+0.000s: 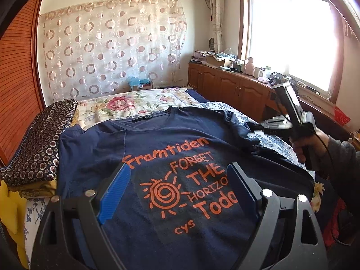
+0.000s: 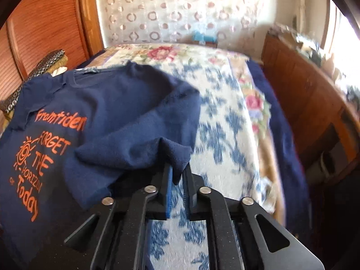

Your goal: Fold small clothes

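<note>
Navy T-shirt (image 1: 157, 148) printed "Framtiden FORGET THE", sleeve pinched by right hand-held gripper (image 2: 178, 175), left hand-held gripper (image 1: 180, 186) agape

A navy blue T-shirt (image 1: 171, 162) lies front side up on the bed, filling the centre and lower part of the left wrist view, its round neckline toward the upper middle. Orange print on the chest reads "Framtiden FORGET THE HORIZON Today" beside a spiral sun, with small letters "cys" below. In the right wrist view the shirt (image 2: 108, 117) sits at the left of the frame; one sleeve is bunched and lifted toward the lower centre, its edge pinched into folds, while the body lies mostly flat.
</note>
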Demonstrator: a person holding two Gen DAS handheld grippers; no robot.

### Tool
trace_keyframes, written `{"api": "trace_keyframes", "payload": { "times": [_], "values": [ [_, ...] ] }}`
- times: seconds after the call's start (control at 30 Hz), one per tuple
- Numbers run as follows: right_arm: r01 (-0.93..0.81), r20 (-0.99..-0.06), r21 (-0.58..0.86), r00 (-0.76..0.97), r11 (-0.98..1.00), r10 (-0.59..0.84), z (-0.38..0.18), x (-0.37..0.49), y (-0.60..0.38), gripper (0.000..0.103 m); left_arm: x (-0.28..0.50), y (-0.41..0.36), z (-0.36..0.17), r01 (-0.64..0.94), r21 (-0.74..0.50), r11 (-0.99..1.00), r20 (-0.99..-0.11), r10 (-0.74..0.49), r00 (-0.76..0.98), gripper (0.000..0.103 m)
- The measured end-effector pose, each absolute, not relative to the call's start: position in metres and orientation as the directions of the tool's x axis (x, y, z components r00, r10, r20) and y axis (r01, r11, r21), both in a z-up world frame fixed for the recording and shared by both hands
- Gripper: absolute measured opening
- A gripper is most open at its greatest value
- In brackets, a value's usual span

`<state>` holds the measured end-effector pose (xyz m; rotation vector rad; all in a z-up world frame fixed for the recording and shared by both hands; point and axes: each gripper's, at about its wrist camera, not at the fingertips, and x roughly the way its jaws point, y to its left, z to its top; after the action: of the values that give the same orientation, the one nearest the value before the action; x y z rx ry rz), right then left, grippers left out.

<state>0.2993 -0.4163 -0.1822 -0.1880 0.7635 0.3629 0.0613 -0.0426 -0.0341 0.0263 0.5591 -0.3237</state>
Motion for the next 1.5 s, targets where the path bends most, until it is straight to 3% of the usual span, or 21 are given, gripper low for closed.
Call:
{"api": "trace_keyframes", "payload": {
  "times": [0.4,0.43,0.47,0.53,1.07,1.33,1.4,1.47,1.5],
  "values": [
    [-0.572,-0.582,-0.151,0.711,0.806,0.395,-0.114,0.318,-0.309,0.004,0.061,-0.033,-0.038,0.286,-0.086,0.954,-0.530,-0.287,0.798,0.088],
    [-0.577,-0.579,-0.150,0.709,0.803,0.402,-0.113,0.318,-0.304,0.011,0.061,-0.033,-0.039,0.284,-0.087,0.955,-0.532,-0.285,0.797,0.088],
    [-0.576,-0.581,-0.146,0.708,0.804,0.402,-0.113,0.319,-0.300,0.026,0.062,-0.032,-0.039,0.282,-0.087,0.955,-0.533,-0.284,0.797,0.088],
    [-0.575,-0.596,-0.127,0.696,0.808,0.401,-0.117,0.320,-0.297,0.045,0.061,-0.030,-0.039,0.279,-0.087,0.956,-0.532,-0.282,0.798,0.088],
    [-0.455,-0.739,0.026,0.591,0.890,0.323,-0.187,0.276,-0.369,0.045,0.062,-0.027,-0.041,0.276,-0.095,0.957,-0.532,-0.283,0.798,0.088],
    [-0.448,-0.742,0.099,0.561,0.888,0.366,-0.197,0.267,-0.376,0.045,0.062,-0.030,-0.045,0.281,-0.094,0.955,-0.539,-0.286,0.792,0.088],
    [-0.455,-0.744,0.092,0.559,0.886,0.365,-0.198,0.268,-0.372,0.040,0.062,-0.030,-0.045,0.280,-0.093,0.955,-0.539,-0.285,0.793,0.088],
    [-0.466,-0.736,0.085,0.567,0.881,0.371,-0.196,0.266,-0.369,0.023,0.063,-0.030,-0.046,0.278,-0.096,0.956,-0.540,-0.285,0.792,0.088],
    [-0.477,-0.729,0.081,0.570,0.875,0.378,-0.194,0.264,-0.366,0.020,0.063,-0.029,-0.046,0.274,-0.099,0.957,-0.541,-0.283,0.792,0.088]
  ]
}}
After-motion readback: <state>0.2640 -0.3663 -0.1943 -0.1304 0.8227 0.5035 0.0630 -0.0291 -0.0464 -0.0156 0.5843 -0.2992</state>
